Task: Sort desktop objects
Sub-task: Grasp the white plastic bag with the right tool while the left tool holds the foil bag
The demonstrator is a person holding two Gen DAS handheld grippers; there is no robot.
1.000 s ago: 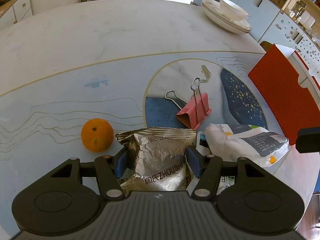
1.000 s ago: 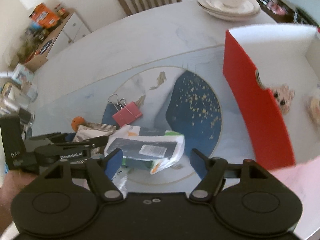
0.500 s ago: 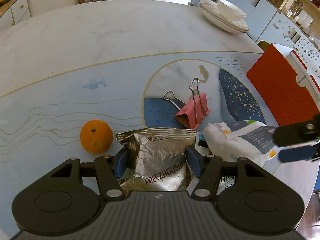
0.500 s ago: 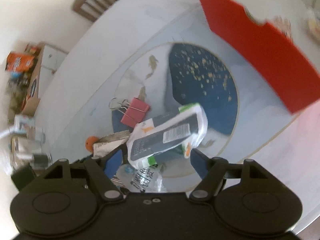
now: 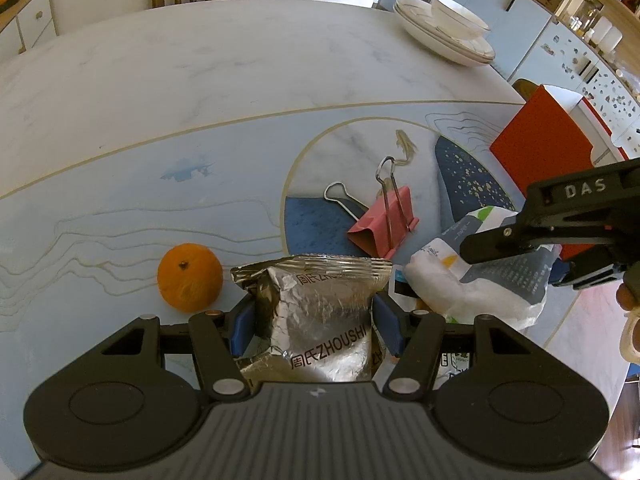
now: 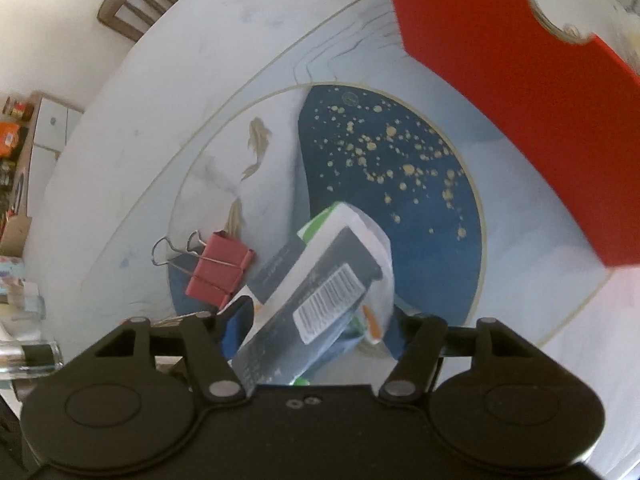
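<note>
Lying low in the centre of the left wrist view: a crinkled silver foil packet (image 5: 320,320), pinched between the blue pads of the left gripper (image 5: 314,322), jaws partly closed on its sides. Sitting just left of it on the table (image 5: 200,80): an orange (image 5: 189,277). Resting right of the packet: a white plastic-wrapped pack (image 5: 480,280), with the right gripper (image 6: 316,316) reaching over it from the right edge. Filling the lower centre of the right wrist view: that same pack (image 6: 320,292), barcode up, sitting between jaws now closing around it; firm contact impossible to confirm. Lying above the packet, mid-frame: a pink binder clip (image 5: 384,224). Standing at the right edge: a red box (image 5: 540,148). Stacked at upper right: white plates and a bowl (image 5: 444,36).
</note>
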